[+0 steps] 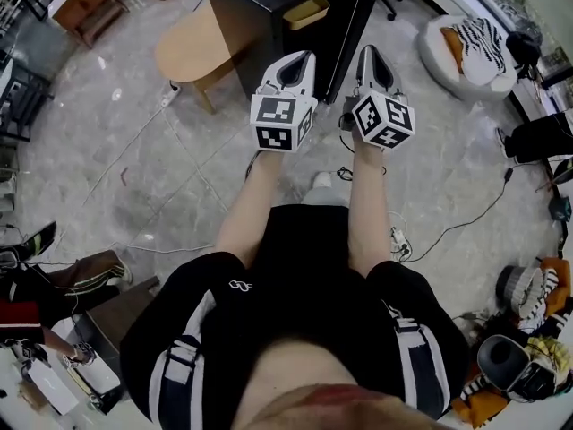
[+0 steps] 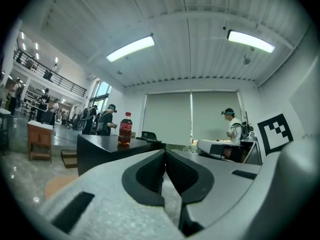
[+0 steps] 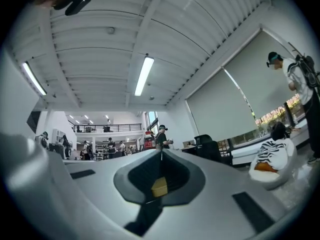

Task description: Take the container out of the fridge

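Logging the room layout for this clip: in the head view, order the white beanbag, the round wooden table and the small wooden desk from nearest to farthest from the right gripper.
From the right gripper:
1. white beanbag, on the floor to its right.
2. round wooden table, to the left, beyond the left gripper.
3. small wooden desk, in the far left corner.

I see a tan rectangular open-topped container lying flat at the black desk's near edge.
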### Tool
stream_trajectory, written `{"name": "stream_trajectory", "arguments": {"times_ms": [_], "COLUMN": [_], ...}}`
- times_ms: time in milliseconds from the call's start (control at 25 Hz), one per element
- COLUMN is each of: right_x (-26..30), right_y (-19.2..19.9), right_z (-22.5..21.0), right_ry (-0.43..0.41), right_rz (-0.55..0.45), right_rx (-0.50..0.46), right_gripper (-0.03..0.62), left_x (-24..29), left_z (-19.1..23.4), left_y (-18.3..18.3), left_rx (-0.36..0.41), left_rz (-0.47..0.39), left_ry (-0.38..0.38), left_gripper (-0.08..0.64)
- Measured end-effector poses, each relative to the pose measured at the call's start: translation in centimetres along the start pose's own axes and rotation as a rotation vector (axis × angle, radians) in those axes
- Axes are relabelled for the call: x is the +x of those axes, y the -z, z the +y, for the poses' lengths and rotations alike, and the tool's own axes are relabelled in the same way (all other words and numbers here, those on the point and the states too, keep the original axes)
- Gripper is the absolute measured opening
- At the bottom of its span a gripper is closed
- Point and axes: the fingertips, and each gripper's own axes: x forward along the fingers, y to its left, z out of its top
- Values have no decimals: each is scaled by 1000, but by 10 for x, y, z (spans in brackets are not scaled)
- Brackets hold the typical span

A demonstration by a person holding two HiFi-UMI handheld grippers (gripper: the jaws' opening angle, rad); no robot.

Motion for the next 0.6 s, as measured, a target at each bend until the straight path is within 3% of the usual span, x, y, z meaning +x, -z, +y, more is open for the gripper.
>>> {"name": "stream_trajectory", "arguments": {"times_ms": [280,600], "right_x": [80,122], "right_y": [-2,25], "right_z": [-70,-102], "right_ry": [-90,-143], "right_rz": [42,95], "right_rx": [-2,31], "right_gripper": [12,12], "left_x": [88,133], "left_z": [9,32], "left_y": [9,32], "left_rx": [-32,-44], "left_rz": [10,63], "left_ry": [-133,-217], "left_gripper": [9,10]}}
